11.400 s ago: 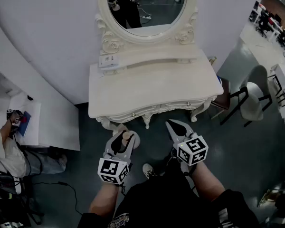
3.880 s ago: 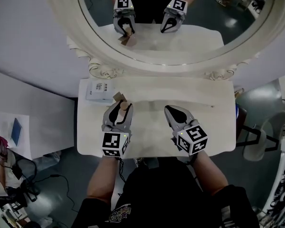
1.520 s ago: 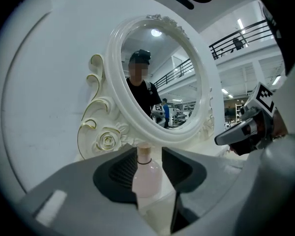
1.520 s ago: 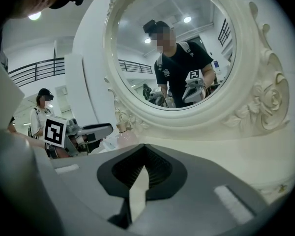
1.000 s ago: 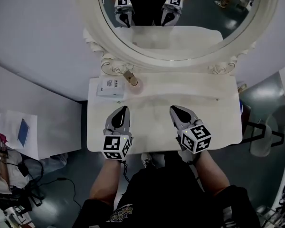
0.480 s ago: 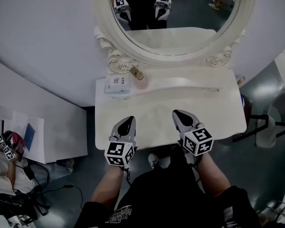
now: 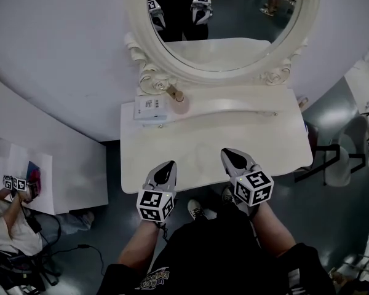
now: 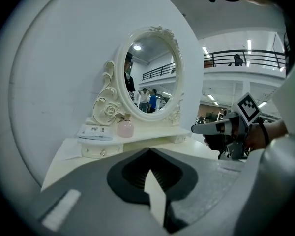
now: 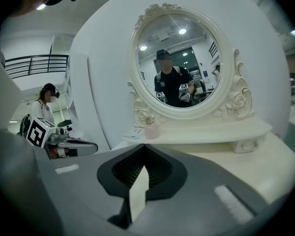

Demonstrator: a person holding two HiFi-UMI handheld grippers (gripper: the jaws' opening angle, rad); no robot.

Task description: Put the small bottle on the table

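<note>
On the raised shelf along the back edge of the counter (image 7: pixel 203 141), toward its back left corner, a flat white box (image 7: pixel 149 106) is seen. The small bottle (image 7: pixel 180 103) stands upright just to the right of it, at the foot of the mirror frame (image 7: pixel 137 48). As things lie, it is already set down and is held by nothing.

The left claw (image 7: pixel 166 166) is held over the front edge with its jaws closed together on nothing, well apart from the bottle. The right claw (image 7: pixel 229 155) hovers over the front edge further right, likewise closed and empty.

The bottle is judged to be light, rigid and smooth, probably glass, so breakable and apt to slip or tip. Its pinkish round body, below the narrow tan cap, is judged the best place to be gripped, with gentle pressure.
</note>
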